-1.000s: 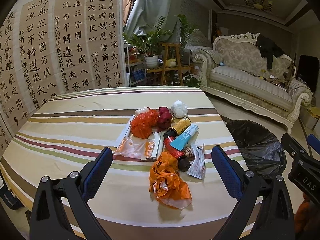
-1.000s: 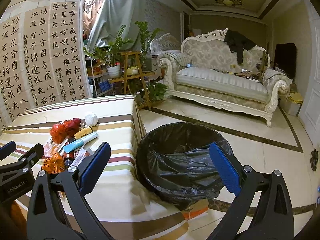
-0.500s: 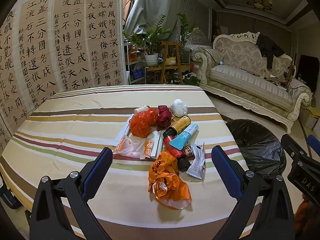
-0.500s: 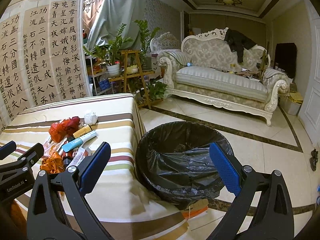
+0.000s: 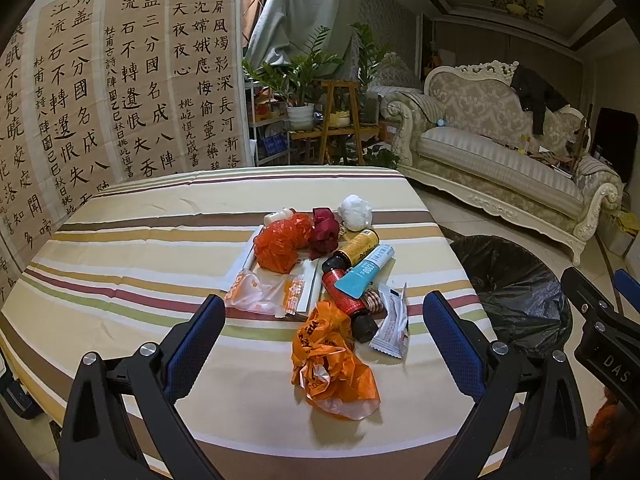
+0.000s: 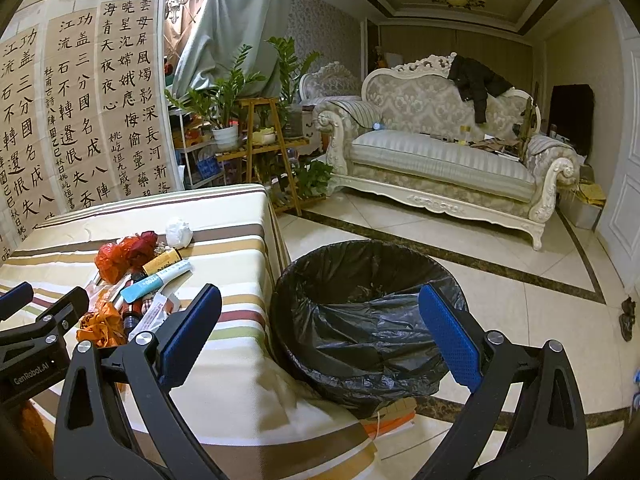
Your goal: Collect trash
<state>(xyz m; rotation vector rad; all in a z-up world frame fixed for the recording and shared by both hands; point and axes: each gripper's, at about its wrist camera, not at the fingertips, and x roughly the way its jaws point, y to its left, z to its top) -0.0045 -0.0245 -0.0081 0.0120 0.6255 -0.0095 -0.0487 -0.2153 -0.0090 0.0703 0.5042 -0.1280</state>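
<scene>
Both tongs (image 5: 324,332) (image 6: 320,320) gape empty; bin (image 6: 372,312) floor hidden under black liner.

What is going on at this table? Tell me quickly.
A person holding a gripper in each hand is about to clear trash. The left gripper is open, empty, and faces a pile on the striped table: an orange plastic bag, bottles, a blue tube, wrappers. The right gripper is open and empty, facing the black-lined trash bin on the floor beside the table. Nothing is picked up yet.
</scene>
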